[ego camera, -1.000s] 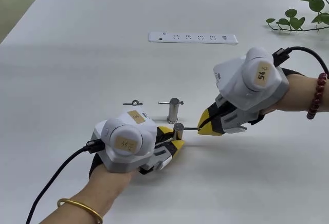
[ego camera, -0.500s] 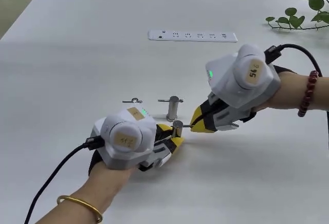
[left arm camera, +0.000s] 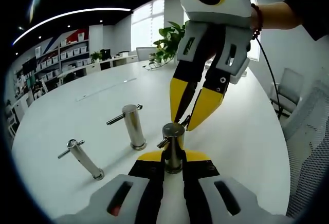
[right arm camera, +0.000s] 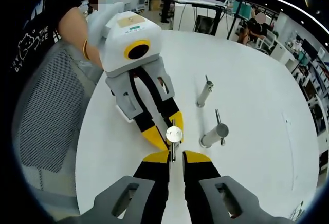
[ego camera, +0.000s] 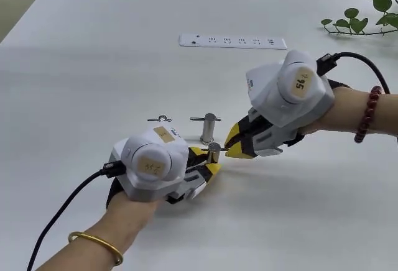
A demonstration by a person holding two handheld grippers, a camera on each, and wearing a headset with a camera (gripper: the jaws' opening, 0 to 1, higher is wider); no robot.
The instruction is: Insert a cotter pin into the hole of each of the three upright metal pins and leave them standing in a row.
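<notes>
Two hand-held tongs meet at one small metal pin on a white bench. The left tongs, yellow-tipped and held in the person's left hand, are closed on the lower shaft of this clamped pin and hold it upright on the bench.

The right tongs reach in from the clamped pin's right side, their tips just beside its head. They are almost fully closed, pinching a thin cotter pin between the tips. In the right gripper view this cotter pin runs straight out from the tips to the head of the clamped pin. In the left gripper view a short end pokes out on the head's opposite side.

Just beyond the clamped pin, a second pin stands upright with a cotter pin through its head. A third pin sits farther to the clamped pin's left, apart from the other two, also with a cotter pin crossing its top. It looks tilted in the left gripper view, and whether it truly leans is unclear.

Well beyond the clamped pin a white power strip lies flat on the bench. A leafy plant trails in at the far right.
</notes>
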